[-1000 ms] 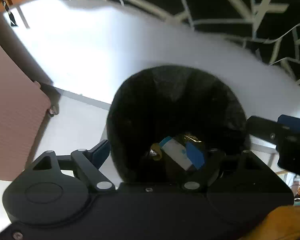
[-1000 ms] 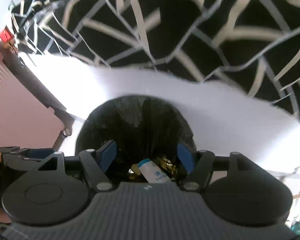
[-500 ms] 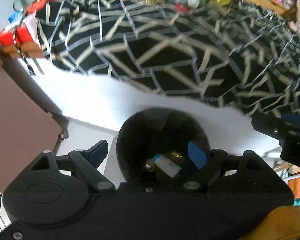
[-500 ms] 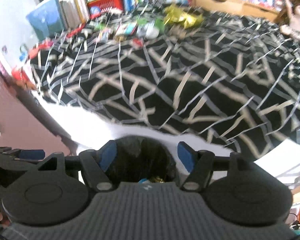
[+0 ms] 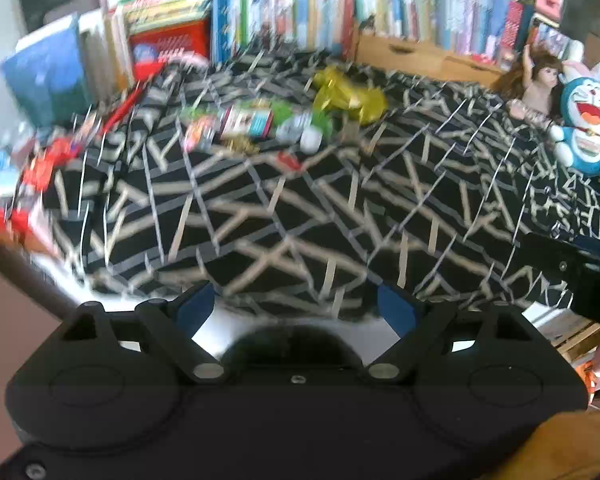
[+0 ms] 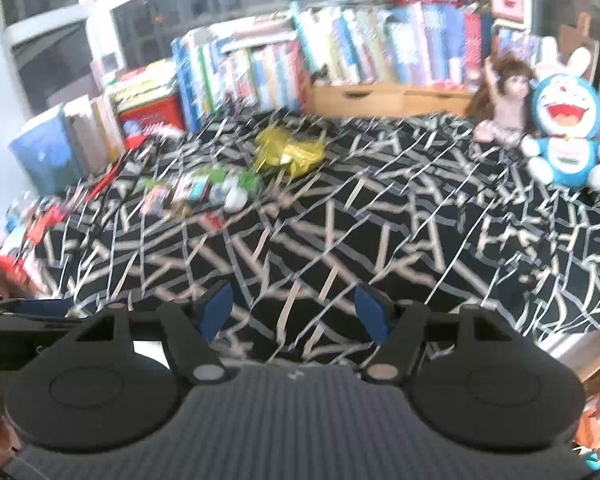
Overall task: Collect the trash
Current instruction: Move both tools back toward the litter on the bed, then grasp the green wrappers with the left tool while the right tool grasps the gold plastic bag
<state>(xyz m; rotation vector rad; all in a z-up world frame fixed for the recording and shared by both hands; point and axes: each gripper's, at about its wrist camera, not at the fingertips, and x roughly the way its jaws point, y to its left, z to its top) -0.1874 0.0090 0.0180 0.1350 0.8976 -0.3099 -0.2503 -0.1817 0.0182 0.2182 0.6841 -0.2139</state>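
While both your grippers hang above the black cloth with pale crisscross lines (image 6: 380, 240), neither holds anything. Your left gripper (image 5: 296, 312) stands wide, blue pads (image 5: 192, 312) apart over the dark round bin mouth (image 5: 296, 340) just below. Your right gripper (image 6: 296, 312) also gapes, empty. Trash lies well ahead: a crumpled gold foil wrapper (image 6: 288, 156) and, beside it, a blurred cluster of small colourful packets (image 6: 204, 190), possibly snack wrappers. Blue cartoon-cat plush toy (image 6: 564, 132) sits far right.
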